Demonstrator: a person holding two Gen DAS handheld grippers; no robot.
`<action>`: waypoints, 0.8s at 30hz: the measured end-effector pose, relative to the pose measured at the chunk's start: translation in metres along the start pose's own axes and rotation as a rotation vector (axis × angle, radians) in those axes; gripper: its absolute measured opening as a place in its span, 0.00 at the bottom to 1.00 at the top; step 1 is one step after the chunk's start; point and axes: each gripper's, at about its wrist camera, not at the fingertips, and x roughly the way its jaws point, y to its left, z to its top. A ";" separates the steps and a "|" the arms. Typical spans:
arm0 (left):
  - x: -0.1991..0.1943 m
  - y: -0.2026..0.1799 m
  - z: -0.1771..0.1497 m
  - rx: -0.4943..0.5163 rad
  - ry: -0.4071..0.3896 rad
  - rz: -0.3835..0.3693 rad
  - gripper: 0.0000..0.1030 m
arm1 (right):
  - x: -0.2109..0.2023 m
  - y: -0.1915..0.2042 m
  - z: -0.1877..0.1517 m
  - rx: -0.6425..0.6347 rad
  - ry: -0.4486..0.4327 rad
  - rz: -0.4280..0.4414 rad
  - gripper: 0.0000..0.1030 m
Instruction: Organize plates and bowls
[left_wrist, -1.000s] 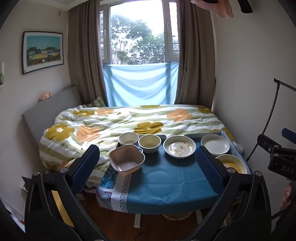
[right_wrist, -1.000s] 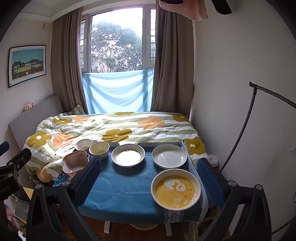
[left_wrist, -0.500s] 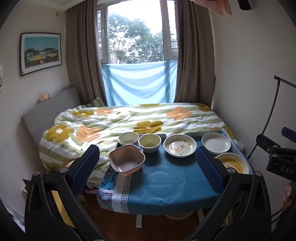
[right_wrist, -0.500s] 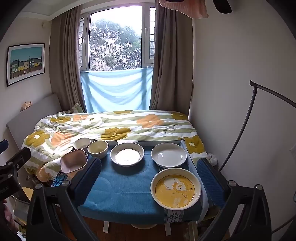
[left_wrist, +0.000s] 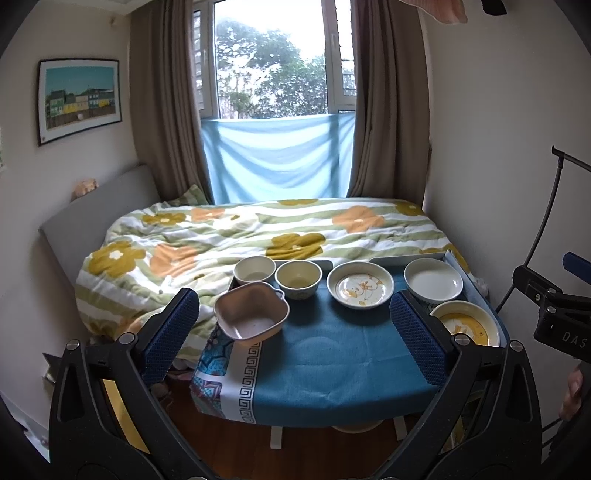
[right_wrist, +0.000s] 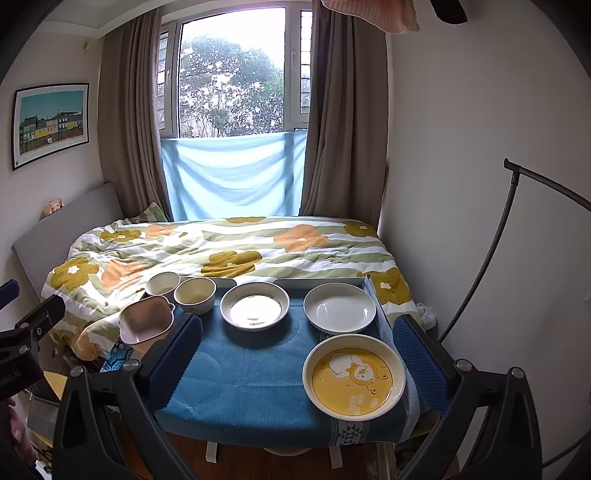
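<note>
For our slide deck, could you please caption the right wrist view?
Open right gripper hovers before a blue-clothed table holding three bowls and three plates, including a yellow bear plate.

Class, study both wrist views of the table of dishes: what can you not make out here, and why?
- Yellow bear plate: left wrist view, near part hidden behind the left gripper finger.
- Pink square bowl: right wrist view, base hidden by the right gripper finger.
- Table legs: covered by cloth in both views.

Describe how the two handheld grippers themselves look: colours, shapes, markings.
Both match. The left gripper and right gripper each have two black angular arms with triangular cut-outs and silver screws, ending in blue ribbed pads. The right gripper's black body, seen from the left camera, carries white letters "DAS".
</note>
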 end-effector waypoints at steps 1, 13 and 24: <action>0.000 0.000 0.000 0.000 0.001 0.000 0.99 | 0.003 0.001 0.000 -0.001 0.003 0.000 1.00; 0.007 0.000 0.000 0.002 0.018 -0.001 0.99 | 0.008 0.003 -0.002 0.000 0.006 -0.004 1.00; 0.010 -0.001 0.000 0.001 0.018 0.004 0.99 | 0.014 0.003 -0.004 0.001 0.010 -0.005 1.00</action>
